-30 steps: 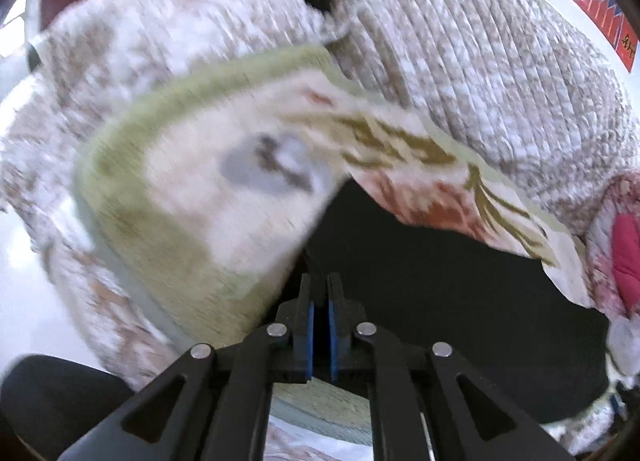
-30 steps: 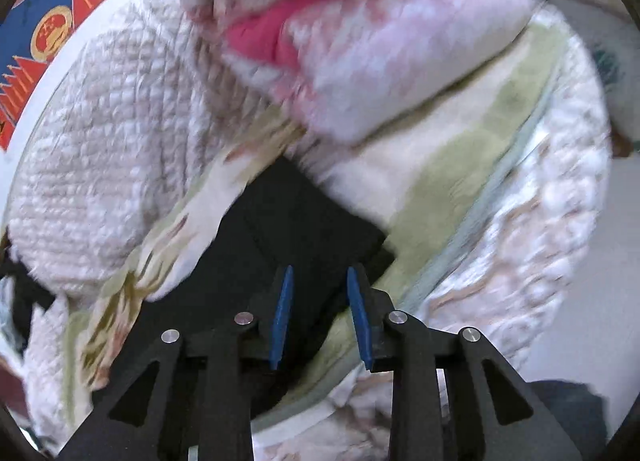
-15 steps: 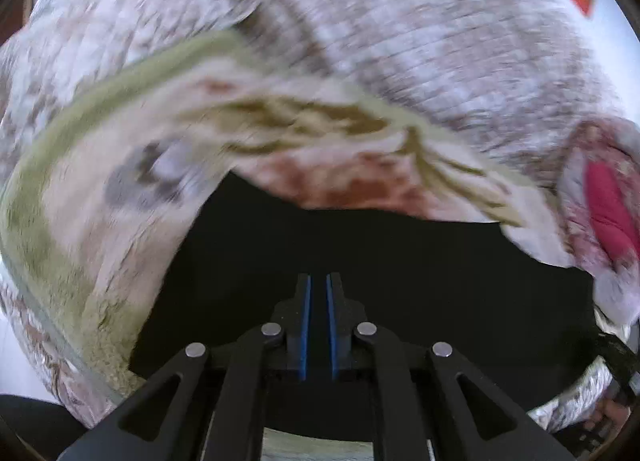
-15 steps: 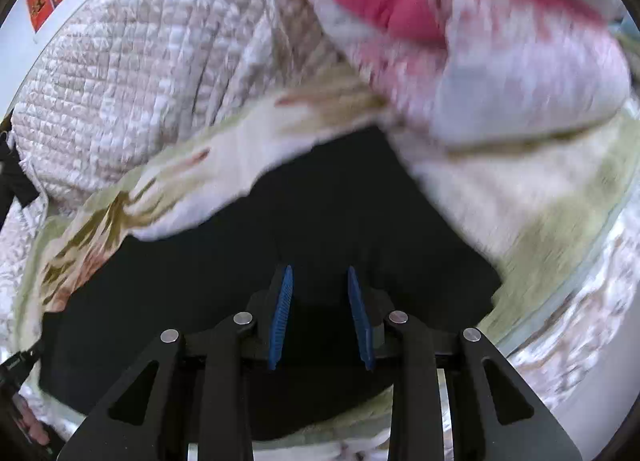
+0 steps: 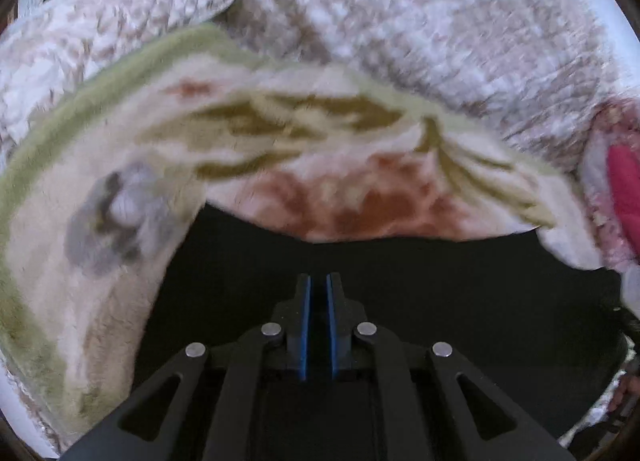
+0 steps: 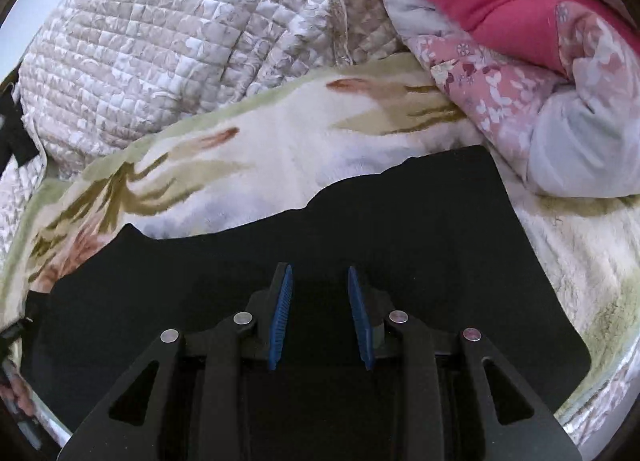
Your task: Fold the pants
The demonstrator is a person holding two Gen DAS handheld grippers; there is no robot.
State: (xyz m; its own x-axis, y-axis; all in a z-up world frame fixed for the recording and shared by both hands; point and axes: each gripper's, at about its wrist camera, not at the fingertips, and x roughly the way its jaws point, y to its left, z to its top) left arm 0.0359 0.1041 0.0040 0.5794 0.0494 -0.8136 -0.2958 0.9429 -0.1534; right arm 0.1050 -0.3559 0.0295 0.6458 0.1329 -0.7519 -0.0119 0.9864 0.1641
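Over the blanket (image 6: 280, 149), the pants (image 6: 400, 221) now lie flat; left hand-held gripper (image 5: 316, 293) has swung above them, clenched on nothing, right hand-held gripper (image 6: 320, 285) released. Folding can start.

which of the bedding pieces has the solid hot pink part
The floral pink quilt bunched at the right wrist view's upper right. The quilted beige cover and green-edged blanket have none.

Black pants (image 6: 400, 229), floral cream blanket (image 6: 260, 157), pink quilt (image 6: 500, 9)
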